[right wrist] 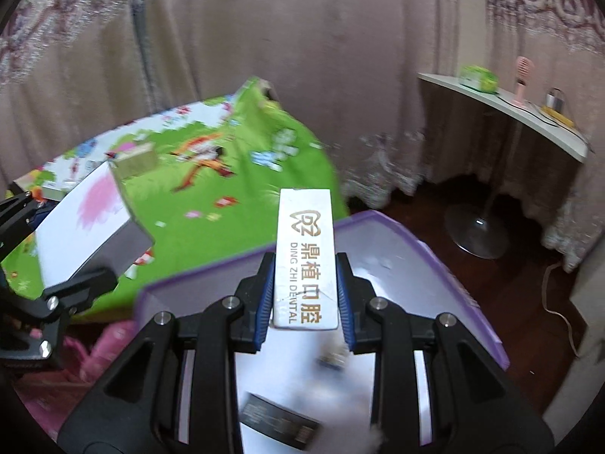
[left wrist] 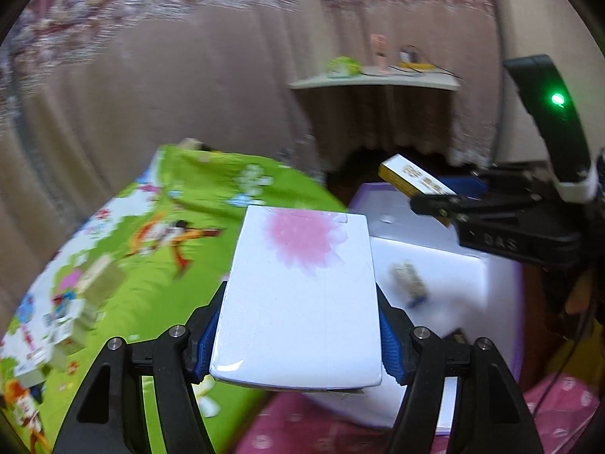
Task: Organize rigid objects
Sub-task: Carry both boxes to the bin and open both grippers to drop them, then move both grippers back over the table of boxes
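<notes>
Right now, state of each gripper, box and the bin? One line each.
left gripper: shut on the white box, held above the bed edge
white box: closed, clamped by its sides, pink flower face up
right gripper: shut on the narrow dental box
narrow dental box: closed, held over the bin
purple bin: open, no lid seen, a few small items lying inside
boxes on green sheet: lying loose, blurred

- The right gripper (right wrist: 304, 295) clamps a narrow white dental box (right wrist: 304, 257) above a purple-rimmed bin (right wrist: 446, 261).
- The left gripper (right wrist: 56, 261) grips a flowered white box (right wrist: 81, 223).
</notes>
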Available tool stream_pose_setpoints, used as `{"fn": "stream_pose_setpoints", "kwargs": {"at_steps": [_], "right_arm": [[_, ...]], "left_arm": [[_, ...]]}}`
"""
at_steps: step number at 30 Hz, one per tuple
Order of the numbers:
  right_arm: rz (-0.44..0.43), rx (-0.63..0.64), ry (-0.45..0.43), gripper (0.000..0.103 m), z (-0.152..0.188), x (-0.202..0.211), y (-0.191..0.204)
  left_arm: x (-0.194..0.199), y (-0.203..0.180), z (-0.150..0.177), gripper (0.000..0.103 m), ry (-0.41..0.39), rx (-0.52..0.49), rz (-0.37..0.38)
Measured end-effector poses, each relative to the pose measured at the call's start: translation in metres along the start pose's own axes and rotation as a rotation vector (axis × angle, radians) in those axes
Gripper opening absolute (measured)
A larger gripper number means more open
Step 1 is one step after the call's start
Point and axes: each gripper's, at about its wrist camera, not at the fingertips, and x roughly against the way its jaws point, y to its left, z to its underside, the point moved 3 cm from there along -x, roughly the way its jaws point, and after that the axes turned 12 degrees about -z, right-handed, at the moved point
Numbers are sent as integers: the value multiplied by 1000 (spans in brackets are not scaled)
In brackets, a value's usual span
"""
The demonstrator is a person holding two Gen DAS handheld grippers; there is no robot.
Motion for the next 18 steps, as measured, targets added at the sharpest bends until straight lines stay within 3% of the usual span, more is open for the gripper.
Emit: {"fn": "stream_pose_setpoints", "kwargs": {"at_steps": [5, 9, 11, 12, 18], "right_arm": [[67, -17, 37, 35, 6, 8, -27], [92, -17, 76, 37, 9, 4, -35], [135, -23, 86, 55, 9, 4, -38], [142, -30, 81, 59, 9, 4, -39], [121, -19, 58, 63, -2, 3, -26]], "left_arm": [[-4, -28, 2, 69, 32, -53, 79], [-7, -38, 7, 69, 59, -81, 187], [-5, -35, 10, 69, 38, -74, 176], [-5, -31, 10, 70, 29, -65, 170], [-8, 30, 12, 76, 2, 94, 51]]}}
